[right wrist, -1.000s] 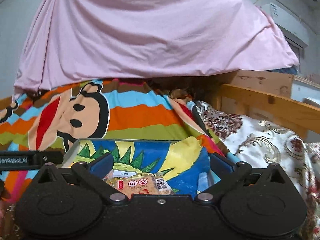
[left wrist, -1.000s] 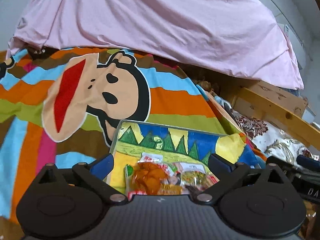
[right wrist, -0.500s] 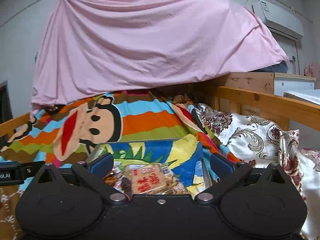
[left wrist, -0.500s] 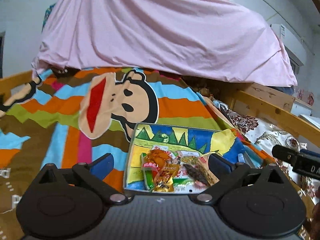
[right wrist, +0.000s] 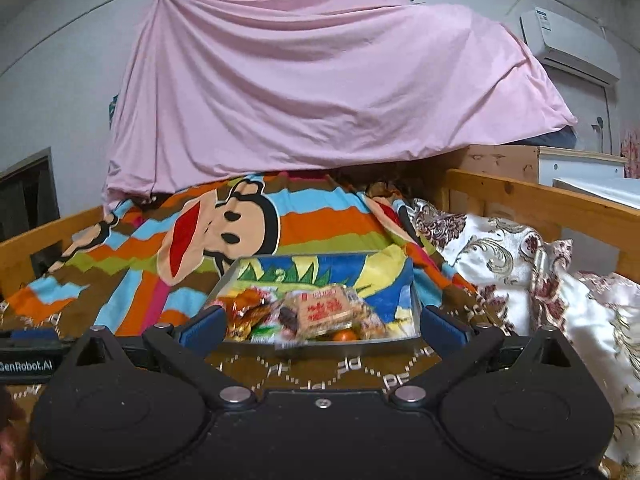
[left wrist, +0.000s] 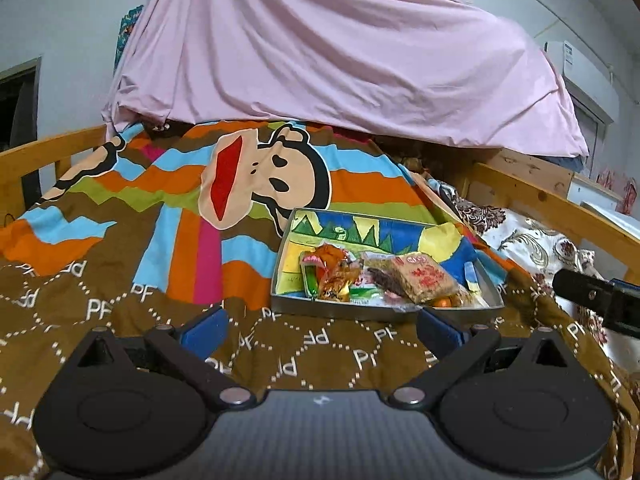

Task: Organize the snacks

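Observation:
A shallow tin tray [left wrist: 360,312] [right wrist: 412,280] with a colourful cartoon bottom lies on the bed and holds several snack packets. On top sits a tan packet with red print [left wrist: 424,278] [right wrist: 326,308]; an orange wrapper [left wrist: 338,276] [right wrist: 244,316] lies at its left end. My left gripper [left wrist: 320,330] is open and empty, a short way back from the tray's near edge. My right gripper [right wrist: 320,326] is open and empty too, its fingers either side of the tray's near edge. In the left wrist view the right gripper's body [left wrist: 596,300] shows at the right edge.
A striped monkey-print blanket [left wrist: 168,216] covers the bed. A pink sheet [right wrist: 320,92] hangs over the far end. Wooden rails [right wrist: 540,208] run along both sides. A floral pillow [right wrist: 520,264] lies right of the tray. The left gripper's body [right wrist: 28,356] shows at left.
Both grippers have pulled back and away from the tray, which now looks smaller and farther off. The snacks stay in the tray; both stay open.

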### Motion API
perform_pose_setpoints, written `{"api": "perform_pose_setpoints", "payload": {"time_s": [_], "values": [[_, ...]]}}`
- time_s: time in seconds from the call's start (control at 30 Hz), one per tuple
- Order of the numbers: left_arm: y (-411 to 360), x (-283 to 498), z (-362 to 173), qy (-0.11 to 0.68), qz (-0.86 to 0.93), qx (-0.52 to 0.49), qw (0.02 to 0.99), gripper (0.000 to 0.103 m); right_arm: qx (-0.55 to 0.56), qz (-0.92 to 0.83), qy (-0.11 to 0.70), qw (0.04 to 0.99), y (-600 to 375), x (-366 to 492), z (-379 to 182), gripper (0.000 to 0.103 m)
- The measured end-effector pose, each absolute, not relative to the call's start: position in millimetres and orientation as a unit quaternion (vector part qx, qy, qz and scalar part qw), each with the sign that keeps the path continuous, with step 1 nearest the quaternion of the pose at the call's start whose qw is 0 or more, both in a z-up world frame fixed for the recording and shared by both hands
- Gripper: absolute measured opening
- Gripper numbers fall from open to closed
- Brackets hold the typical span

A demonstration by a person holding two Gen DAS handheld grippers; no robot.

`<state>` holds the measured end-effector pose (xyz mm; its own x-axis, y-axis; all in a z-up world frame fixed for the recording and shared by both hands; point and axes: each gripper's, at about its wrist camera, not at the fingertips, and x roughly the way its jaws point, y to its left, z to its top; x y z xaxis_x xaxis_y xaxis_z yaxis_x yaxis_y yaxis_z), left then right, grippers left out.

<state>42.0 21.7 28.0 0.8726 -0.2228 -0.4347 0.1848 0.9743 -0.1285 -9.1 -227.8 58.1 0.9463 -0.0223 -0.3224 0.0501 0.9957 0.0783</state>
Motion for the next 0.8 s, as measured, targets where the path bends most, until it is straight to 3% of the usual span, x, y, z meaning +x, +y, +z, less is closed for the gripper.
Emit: {"api": "perform_pose_setpoints", "payload": {"time_s": [0.8], "values": [[21, -10, 16, 0.239, -0.093, 0.001, 0.966, 0.102, 0.024, -0.027, 0.191, 0.981, -224, -70, 46, 0.102]]}}
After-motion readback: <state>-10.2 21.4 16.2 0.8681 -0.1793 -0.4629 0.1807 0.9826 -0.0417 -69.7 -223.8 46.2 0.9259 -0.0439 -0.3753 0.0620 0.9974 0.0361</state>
